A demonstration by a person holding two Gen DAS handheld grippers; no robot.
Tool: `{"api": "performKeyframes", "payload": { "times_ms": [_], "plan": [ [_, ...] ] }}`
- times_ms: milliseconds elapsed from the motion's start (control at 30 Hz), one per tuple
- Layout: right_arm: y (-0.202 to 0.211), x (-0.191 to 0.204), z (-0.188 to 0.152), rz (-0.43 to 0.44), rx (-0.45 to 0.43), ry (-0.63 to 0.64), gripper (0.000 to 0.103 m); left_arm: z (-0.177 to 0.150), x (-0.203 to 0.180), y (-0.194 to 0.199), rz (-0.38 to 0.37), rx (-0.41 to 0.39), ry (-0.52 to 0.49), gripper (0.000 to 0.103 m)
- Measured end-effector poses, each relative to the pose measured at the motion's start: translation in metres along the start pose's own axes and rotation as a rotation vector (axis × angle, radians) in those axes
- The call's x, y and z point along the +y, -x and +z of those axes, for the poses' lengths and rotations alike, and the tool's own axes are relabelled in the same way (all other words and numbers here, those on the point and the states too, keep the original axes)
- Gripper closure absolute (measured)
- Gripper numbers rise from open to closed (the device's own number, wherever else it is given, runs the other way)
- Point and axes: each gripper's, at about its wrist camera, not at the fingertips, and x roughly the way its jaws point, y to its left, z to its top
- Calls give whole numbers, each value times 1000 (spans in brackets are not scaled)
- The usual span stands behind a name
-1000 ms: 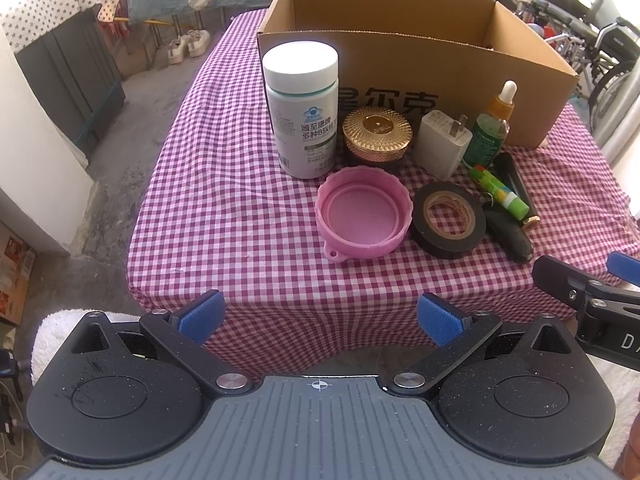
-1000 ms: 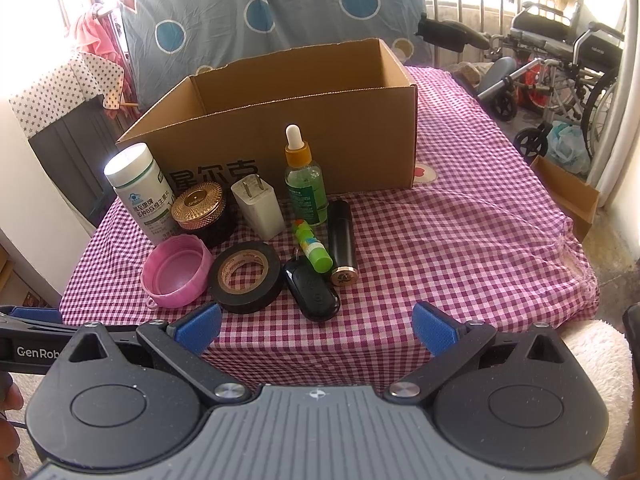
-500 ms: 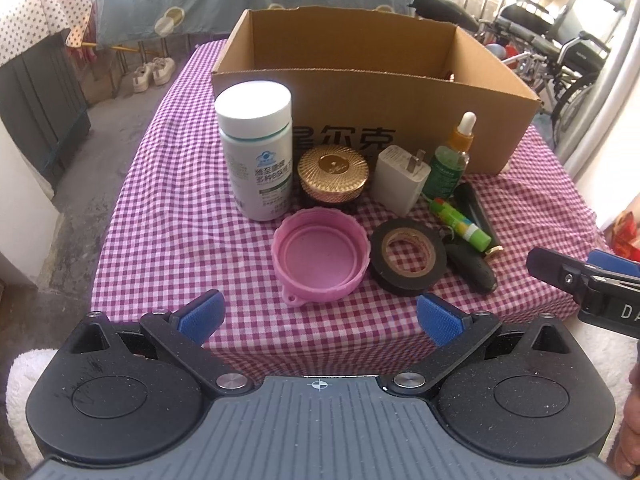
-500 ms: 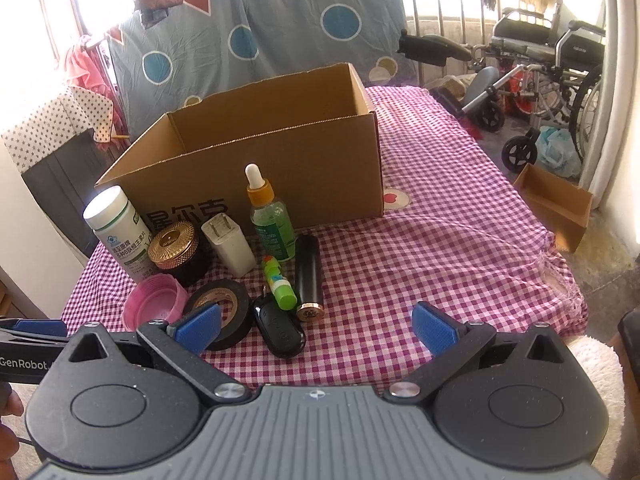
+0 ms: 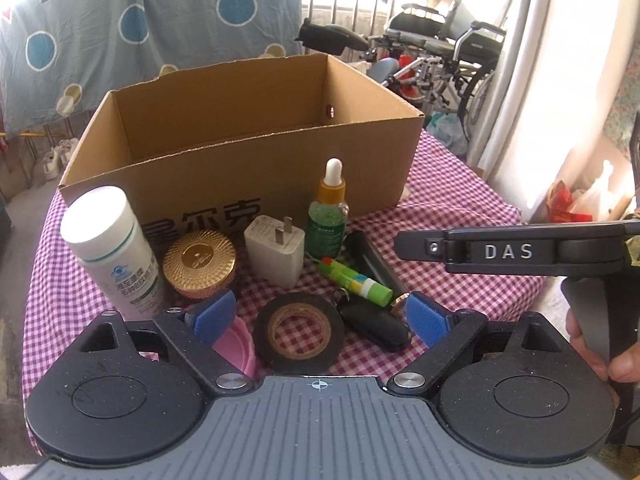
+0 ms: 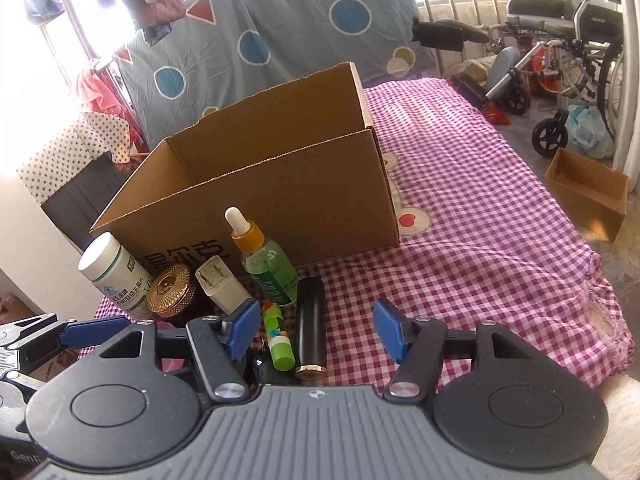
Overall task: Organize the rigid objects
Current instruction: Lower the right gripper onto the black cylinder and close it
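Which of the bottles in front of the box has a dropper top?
The green bottle, standing right of the charger. Its neck is orange with a white rubber bulb; the white bottle at far left has a flat screw cap.

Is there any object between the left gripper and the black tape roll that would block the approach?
Nothing visible does. The tape roll lies directly ahead of the open left gripper; the pink lid sits beside it, under the left finger.
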Motion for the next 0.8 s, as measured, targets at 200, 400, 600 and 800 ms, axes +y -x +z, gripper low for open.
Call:
{"api": "performKeyframes", "payload": {
  "times_ms": [200,400,600,800],
  "plan": [
    [-30,4,8,26,88,34,63,3,-10,-10,-39,32,-55,22],
    [-52,2,14,49,153,53,78,2,-14,-14,-77,55,-63,27],
    [-59,-6,15,64,177,46,80,1,-16,-15,-104,54,-59,27],
    [-43,-32,10,58,173,-50,80,4,-23,-17,-147,49,-70,27]
  ]
}}
